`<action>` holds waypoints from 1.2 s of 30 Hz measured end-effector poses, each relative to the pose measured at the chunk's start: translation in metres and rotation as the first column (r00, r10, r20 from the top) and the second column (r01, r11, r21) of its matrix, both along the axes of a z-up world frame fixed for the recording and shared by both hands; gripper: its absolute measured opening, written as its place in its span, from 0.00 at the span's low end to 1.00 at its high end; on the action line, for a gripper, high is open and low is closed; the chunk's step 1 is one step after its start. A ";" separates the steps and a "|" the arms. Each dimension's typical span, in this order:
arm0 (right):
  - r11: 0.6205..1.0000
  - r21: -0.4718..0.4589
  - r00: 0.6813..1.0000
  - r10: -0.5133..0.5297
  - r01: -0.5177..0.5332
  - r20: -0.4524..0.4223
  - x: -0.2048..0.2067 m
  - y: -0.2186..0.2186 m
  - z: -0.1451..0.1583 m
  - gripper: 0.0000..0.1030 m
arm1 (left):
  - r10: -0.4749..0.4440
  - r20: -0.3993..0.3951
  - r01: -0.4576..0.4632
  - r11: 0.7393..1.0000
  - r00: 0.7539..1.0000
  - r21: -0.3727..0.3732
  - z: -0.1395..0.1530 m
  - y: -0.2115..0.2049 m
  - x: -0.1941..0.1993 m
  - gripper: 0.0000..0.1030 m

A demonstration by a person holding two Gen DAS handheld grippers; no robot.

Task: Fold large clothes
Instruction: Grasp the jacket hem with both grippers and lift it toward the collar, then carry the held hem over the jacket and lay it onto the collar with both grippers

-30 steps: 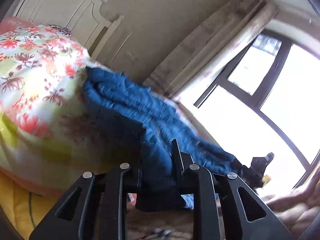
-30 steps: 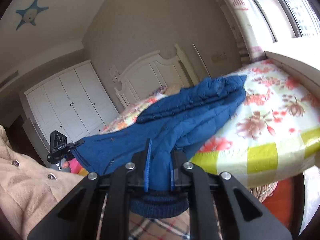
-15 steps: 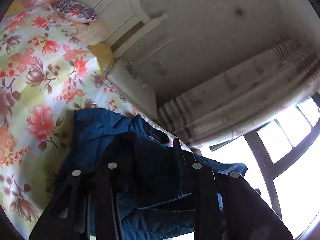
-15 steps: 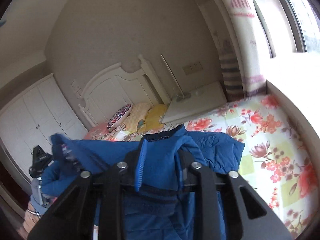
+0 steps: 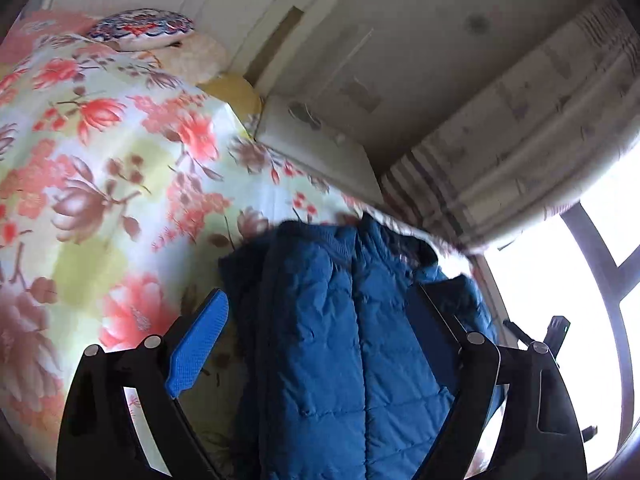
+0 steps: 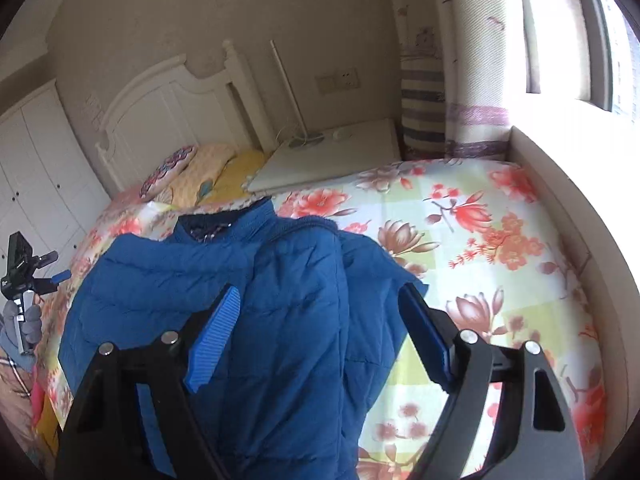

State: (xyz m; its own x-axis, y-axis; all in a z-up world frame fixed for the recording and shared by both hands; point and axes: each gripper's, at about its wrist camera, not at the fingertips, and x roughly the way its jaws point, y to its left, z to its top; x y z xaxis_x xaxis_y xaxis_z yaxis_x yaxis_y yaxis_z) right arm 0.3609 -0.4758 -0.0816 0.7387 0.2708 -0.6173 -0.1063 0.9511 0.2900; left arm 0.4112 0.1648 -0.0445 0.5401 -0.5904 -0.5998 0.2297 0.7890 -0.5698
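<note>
Both grippers have let go of the blue jacket [image 6: 280, 300] since a second ago.
Left gripper [image 5: 316, 344] and right gripper [image 6: 320, 332] are hovering spread wide above it, lying on the floral bedspread [image 6: 480, 240].

Floral bed [image 6: 500, 240], white headboard [image 6: 160, 120], nightstand [image 6: 332, 156] at its head corner, striped curtain [image 6: 472, 80], bright window [image 5: 608, 280].

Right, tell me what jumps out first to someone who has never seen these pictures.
A blue quilted jacket lies spread on a bed with a loud flowered cover, its collar toward the white headboard. Both tools hang over it with jaws wide apart: the left tool and the right tool. Bright window light floods in at the right.
</note>
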 end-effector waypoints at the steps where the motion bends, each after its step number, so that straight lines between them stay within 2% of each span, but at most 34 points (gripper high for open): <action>1: 0.999 -0.025 1.000 0.022 -0.022 -0.012 0.004 0.007 0.000 0.79 | -0.023 -0.003 0.023 0.999 1.000 0.023 -0.003 -0.008 -0.002 0.86; 5: 0.989 -0.104 0.992 0.099 -0.107 -0.082 0.032 0.034 0.001 0.79 | -0.103 -0.037 0.107 0.986 0.994 0.130 -0.019 -0.040 0.012 0.87; 8: 0.982 -0.113 0.979 0.135 -0.152 -0.152 0.051 0.043 -0.012 0.79 | -0.119 -0.071 0.132 0.968 0.990 0.214 -0.033 -0.054 0.023 0.87; 10: 0.982 -0.106 0.978 0.141 -0.158 -0.153 0.055 0.043 -0.019 0.80 | -0.113 -0.072 0.127 0.964 0.991 0.235 -0.043 -0.060 0.027 0.87; 11: 0.982 -0.101 0.980 0.146 -0.160 -0.136 0.053 0.044 -0.018 0.70 | -0.105 -0.040 0.112 0.963 0.994 0.243 -0.041 -0.061 0.024 0.73; 12: 0.979 -0.113 0.983 0.162 -0.171 -0.084 0.046 0.048 -0.015 0.55 | -0.095 0.001 0.092 0.962 0.995 0.258 -0.038 -0.062 0.019 0.51; 13: 0.975 -0.167 0.989 0.141 -0.146 -0.036 0.034 0.052 -0.010 0.17 | -0.077 0.067 0.057 0.962 0.995 0.267 -0.033 -0.061 0.009 0.34; 14: 0.974 -0.193 0.992 0.125 -0.123 0.001 0.023 0.055 -0.004 0.09 | -0.062 0.097 0.036 0.966 0.993 0.255 -0.025 -0.058 0.001 0.19; 15: 0.972 -0.205 0.990 0.129 -0.115 0.055 0.006 0.059 0.003 0.07 | -0.047 0.136 0.013 0.971 0.990 0.237 -0.018 -0.054 -0.009 0.11; 18: 0.978 -0.190 0.982 0.116 -0.087 0.150 -0.037 0.054 0.022 0.05 | -0.033 0.234 -0.018 0.977 0.972 0.214 0.004 -0.043 -0.046 0.09; 21: 0.988 -0.141 0.975 0.094 -0.066 0.200 -0.052 0.042 0.050 0.05 | -0.035 0.236 -0.003 0.987 0.971 0.160 0.026 -0.037 -0.055 0.09; 23: 0.994 -0.099 0.975 0.067 -0.047 0.214 -0.044 0.035 0.072 0.05 | -0.027 0.227 0.001 0.994 0.973 0.111 0.052 -0.043 -0.040 0.09; 25: 0.998 -0.065 0.978 0.016 -0.002 0.210 -0.020 0.027 0.090 0.05 | 0.002 0.173 -0.010 0.999 0.985 0.046 0.076 -0.047 -0.005 0.09; 26: 0.998 -0.046 0.984 -0.022 0.031 0.178 0.004 0.022 0.093 0.05 | 0.024 0.149 -0.029 0.999 0.989 0.035 0.082 -0.049 0.013 0.09; 28: 0.996 0.006 0.992 -0.088 0.088 0.093 0.046 0.012 0.086 0.05 | 0.064 0.099 -0.071 0.995 0.993 0.071 0.086 -0.061 0.054 0.09; 30: 0.990 0.036 0.990 -0.137 0.138 -0.018 0.086 0.007 0.058 0.06 | 0.108 0.020 -0.110 0.980 0.994 0.166 0.066 -0.076 0.101 0.09; 31: 0.986 0.044 0.985 -0.159 0.162 -0.071 0.100 0.006 0.039 0.06 | 0.128 -0.022 -0.122 0.976 0.992 0.180 0.053 -0.078 0.114 0.09; 33: 0.981 -0.030 0.969 -0.193 0.190 -0.155 0.117 0.015 -0.004 0.08 | 0.188 -0.107 -0.157 0.955 0.976 0.251 0.002 -0.085 0.136 0.10; 34: 0.980 -0.048 0.963 -0.201 0.195 -0.181 0.121 0.018 -0.024 0.13 | 0.200 -0.115 -0.165 0.951 0.973 0.261 -0.017 -0.087 0.139 0.12; 35: 0.979 -0.009 0.962 -0.202 0.204 -0.184 0.120 0.016 -0.038 0.15 | 0.203 -0.110 -0.169 0.951 0.973 0.259 -0.043 -0.087 0.138 0.22; 36: 0.973 0.050 0.963 -0.214 0.225 -0.162 0.117 0.009 -0.044 0.15 | 0.222 -0.109 -0.190 0.951 0.969 0.242 -0.056 -0.083 0.136 0.24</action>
